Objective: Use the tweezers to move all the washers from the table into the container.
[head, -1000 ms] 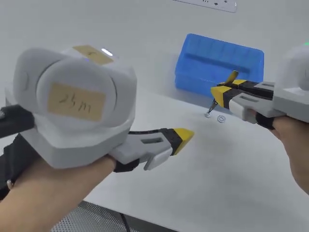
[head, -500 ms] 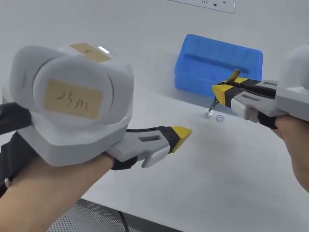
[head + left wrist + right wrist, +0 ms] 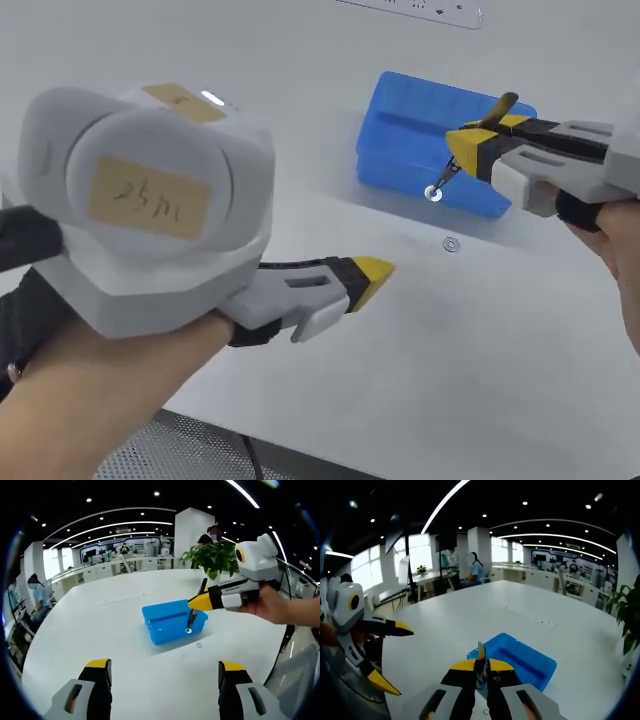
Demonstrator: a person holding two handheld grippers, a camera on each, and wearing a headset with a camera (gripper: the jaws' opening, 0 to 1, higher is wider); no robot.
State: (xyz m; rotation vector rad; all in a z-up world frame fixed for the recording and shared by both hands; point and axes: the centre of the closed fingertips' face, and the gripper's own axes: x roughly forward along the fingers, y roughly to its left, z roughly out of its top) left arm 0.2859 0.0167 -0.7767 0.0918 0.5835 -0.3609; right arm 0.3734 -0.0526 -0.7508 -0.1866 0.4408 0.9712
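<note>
While the left tongs [image 3: 372, 275] hover wide open over the white bench [image 3: 420, 380] with nothing in them, the right tongs [image 3: 458, 152] are pressed tight on the tweezers [image 3: 447, 178], which slant down from them toward the bench. A washer [image 3: 433, 193] is pinched in the tweezer tips, lifted clear of the bench and seen against the near wall of the blue container [image 3: 430, 125]; whether it is over the rim, I cannot tell. A second washer [image 3: 451, 244] lies flat on the bench just in front of the container, apart from the tweezers. From the left gripper view, the left tongs [image 3: 164, 664] stand far apart at the bottom, and beyond them the right tongs [image 3: 200, 602] hold the tweezers [image 3: 192, 617] with the washer [image 3: 188, 630] at the container [image 3: 165, 622], the second washer [image 3: 199, 644] nearby. In the right gripper view, the right tongs [image 3: 481, 666] grip the tweezers [image 3: 480, 652] before the container [image 3: 525, 662].
</note>
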